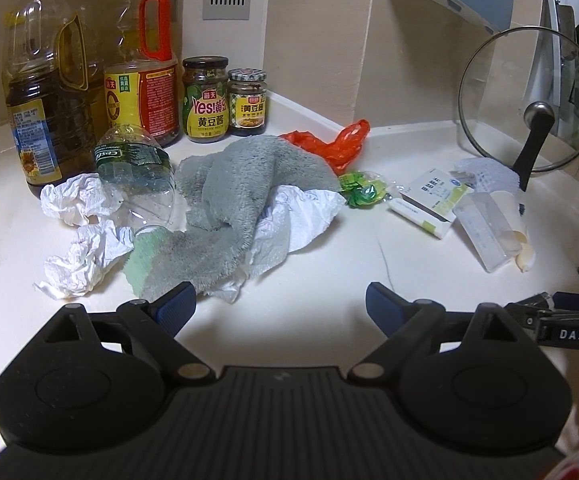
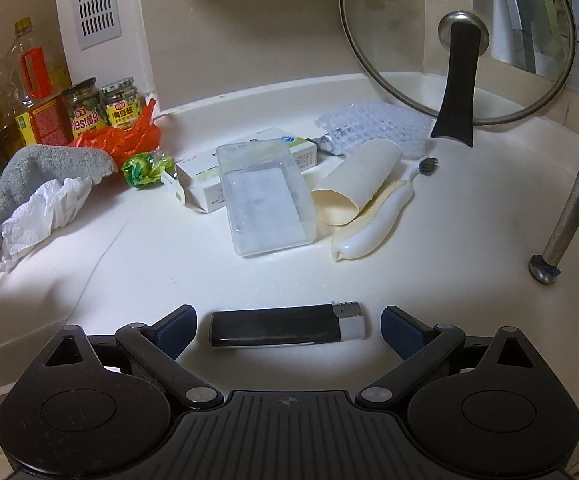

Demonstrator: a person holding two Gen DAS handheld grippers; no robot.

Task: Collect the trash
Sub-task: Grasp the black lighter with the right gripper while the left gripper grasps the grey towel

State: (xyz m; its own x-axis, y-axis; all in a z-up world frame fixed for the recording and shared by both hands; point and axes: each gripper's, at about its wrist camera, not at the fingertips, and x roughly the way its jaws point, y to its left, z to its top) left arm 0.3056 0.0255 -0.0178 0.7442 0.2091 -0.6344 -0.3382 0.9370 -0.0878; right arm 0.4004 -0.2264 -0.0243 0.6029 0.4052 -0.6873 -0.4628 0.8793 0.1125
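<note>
2 jars (image 1: 205, 98), 3 oil bottles (image 1: 45, 92), 1 lighter (image 2: 287, 326); left gripper (image 1: 280, 304) and right gripper (image 2: 289, 326) both gape empty.

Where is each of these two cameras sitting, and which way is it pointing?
Left wrist view: rides the left gripper, looking down across the counter at a grey towel and crumpled paper; its open fingers show.
Right wrist view: rides the right gripper, looking down at a black lighter lying between its open fingers.
Shared: towel, glass lid, orange bag, clear plastic box.
</note>
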